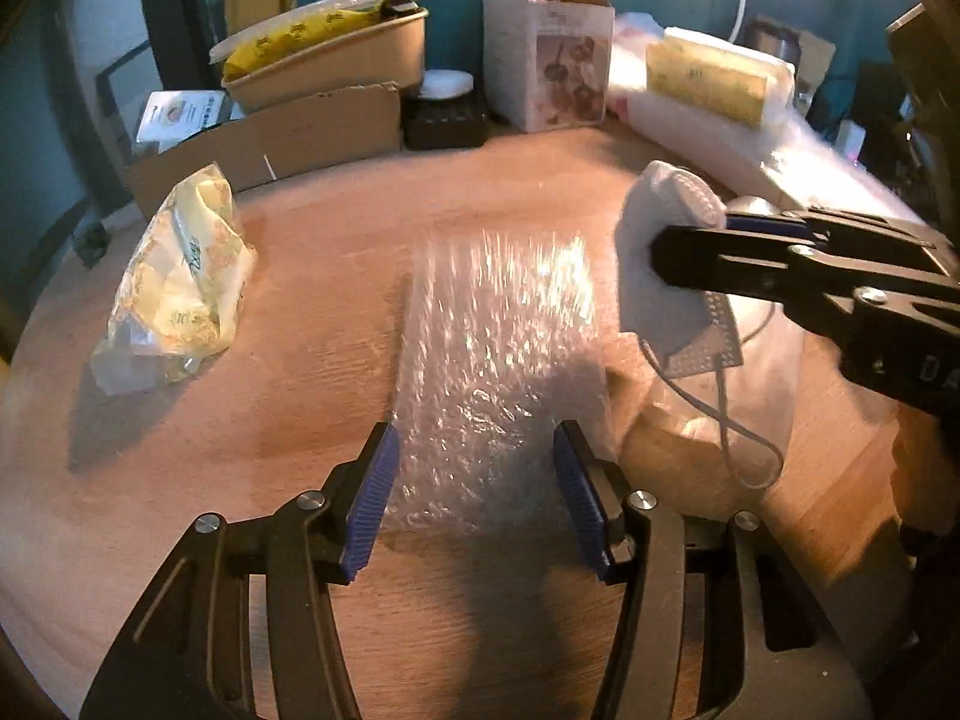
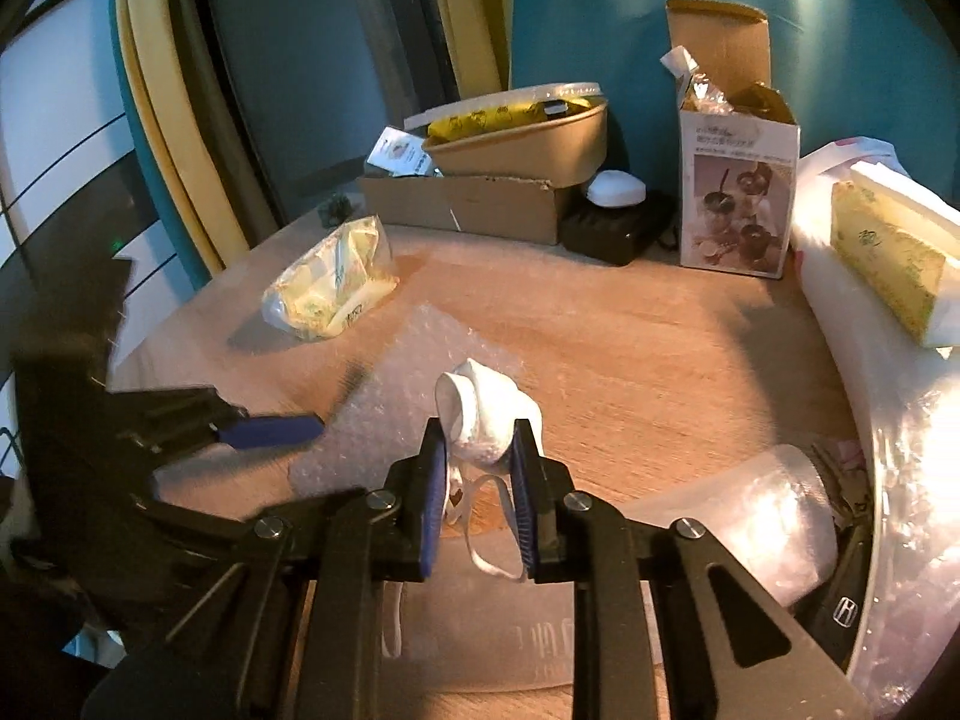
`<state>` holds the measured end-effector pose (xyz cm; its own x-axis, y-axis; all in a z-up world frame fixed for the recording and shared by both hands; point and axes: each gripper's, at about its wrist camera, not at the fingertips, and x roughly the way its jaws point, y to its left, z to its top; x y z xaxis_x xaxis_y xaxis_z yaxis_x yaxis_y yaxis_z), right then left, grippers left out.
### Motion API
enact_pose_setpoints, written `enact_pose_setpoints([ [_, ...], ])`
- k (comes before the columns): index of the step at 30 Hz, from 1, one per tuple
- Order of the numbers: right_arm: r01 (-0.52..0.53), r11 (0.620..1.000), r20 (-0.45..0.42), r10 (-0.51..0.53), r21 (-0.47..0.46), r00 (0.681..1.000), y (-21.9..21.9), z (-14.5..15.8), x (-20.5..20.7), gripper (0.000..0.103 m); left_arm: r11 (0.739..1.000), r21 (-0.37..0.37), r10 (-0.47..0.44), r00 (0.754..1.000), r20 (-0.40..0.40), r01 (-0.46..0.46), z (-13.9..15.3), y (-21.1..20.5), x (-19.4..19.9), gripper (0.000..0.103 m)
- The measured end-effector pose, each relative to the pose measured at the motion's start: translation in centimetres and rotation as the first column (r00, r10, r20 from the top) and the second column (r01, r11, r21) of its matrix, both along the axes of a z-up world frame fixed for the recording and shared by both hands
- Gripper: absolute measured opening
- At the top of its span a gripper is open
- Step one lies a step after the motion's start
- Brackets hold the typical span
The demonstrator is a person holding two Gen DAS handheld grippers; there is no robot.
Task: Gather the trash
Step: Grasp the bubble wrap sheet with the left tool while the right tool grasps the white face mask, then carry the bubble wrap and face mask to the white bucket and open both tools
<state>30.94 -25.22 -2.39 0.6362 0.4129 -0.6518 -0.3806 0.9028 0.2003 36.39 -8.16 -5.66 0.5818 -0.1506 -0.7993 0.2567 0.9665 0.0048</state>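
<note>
My right gripper (image 2: 479, 432) is shut on a white face mask (image 2: 485, 414) and holds it above the round wooden table (image 2: 660, 360); its ear loops hang down. From the left wrist view the mask (image 1: 666, 228) hangs at the right in the right gripper (image 1: 654, 258). My left gripper (image 1: 474, 438) is open, its jaws on either side of the near end of a clear bubble wrap sheet (image 1: 498, 324) lying flat on the table. A crumpled yellow-white plastic wrapper (image 1: 180, 288) lies at the left; it also shows in the right wrist view (image 2: 330, 288).
At the table's back stand a cardboard box (image 1: 270, 144) with a brown food bowl (image 1: 330, 60) on it, a black device (image 1: 447, 120), a printed white carton (image 1: 552, 54) and bagged tissue packs (image 1: 708, 90). A clear plastic bag (image 1: 708, 420) lies near the right.
</note>
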Motion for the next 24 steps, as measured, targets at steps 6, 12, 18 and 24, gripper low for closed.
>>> enact_pose_setpoints([
  [6, 0.033, 0.999, 0.026, -0.033, -0.01, 0.999, -0.7, 0.8, -0.5, 0.02, 1.0, 0.007, -0.016, 1.0, 0.019, 0.016, -0.2, -0.3, -0.5, 0.049],
  [12, 0.063, 0.998, 0.049, -0.062, -0.019, 0.997, -1.1, 1.8, -1.3, 0.02, 0.997, 0.036, -0.072, 0.997, 0.035, 0.07, -0.1, -2.0, -1.3, 0.015],
  [18, 0.07, 0.997, 0.052, -0.068, -0.038, 0.996, -0.8, 1.9, -2.1, 0.02, 0.999, 0.017, -0.049, 0.996, 0.07, 0.048, 0.7, -0.7, -3.4, 0.013],
  [24, 0.049, 0.997, 0.045, -0.046, -0.06, 0.998, 0.2, 1.7, -3.4, 0.02, 0.999, -0.01, 0.031, 0.99, 0.14, -0.03, 2.7, 1.7, -6.1, 0.013],
])
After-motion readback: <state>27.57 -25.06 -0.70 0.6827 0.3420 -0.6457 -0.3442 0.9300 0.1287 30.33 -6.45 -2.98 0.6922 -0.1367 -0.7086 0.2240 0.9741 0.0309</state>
